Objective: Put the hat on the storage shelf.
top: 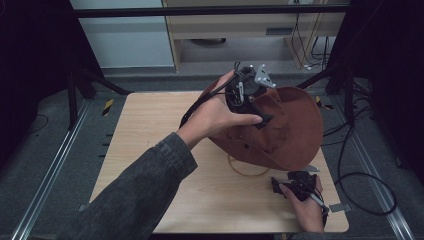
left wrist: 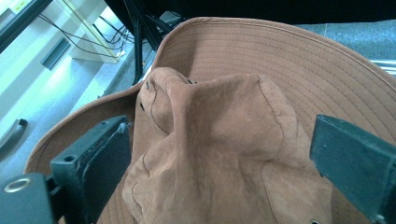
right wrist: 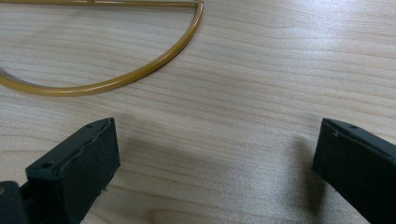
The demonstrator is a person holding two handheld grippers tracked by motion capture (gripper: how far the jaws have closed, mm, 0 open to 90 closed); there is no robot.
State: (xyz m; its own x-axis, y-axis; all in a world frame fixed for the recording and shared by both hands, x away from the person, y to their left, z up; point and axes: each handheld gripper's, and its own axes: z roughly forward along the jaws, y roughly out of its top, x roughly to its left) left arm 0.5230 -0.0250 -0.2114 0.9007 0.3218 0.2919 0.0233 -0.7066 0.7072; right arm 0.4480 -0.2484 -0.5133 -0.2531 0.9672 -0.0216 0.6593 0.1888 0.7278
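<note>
High view: the brown hat (top: pixel 280 125) sits on the table (top: pixel 145 130); left gripper (top: pixel 247 100) jaws apart around its crown, right gripper (top: pixel 295 185) jaws apart, idle; repositioning apparently remains

The hat (left wrist: pixel 219 140) between my left fingers (left wrist: pixel 93 163) is soft brown cloth with a matt, suede-like nap, creased and rumpled over the crown; its brim (left wrist: pixel 289 60) looks smoother and is ribbed with rows of close stitching. My fingers are black, matt and slightly grainy, like hard plastic or rubber, with scuffed edges. A small metal ring (left wrist: pixel 17 185) near my left finger shines dully. The surface (right wrist: pixel 243 93) under my right fingers (right wrist: pixel 359 168) is pale wood, smooth with fine grain and a faint sheen. The yellow hoop (right wrist: pixel 116 79) on it looks like glossy, translucent plastic tubing.
</note>
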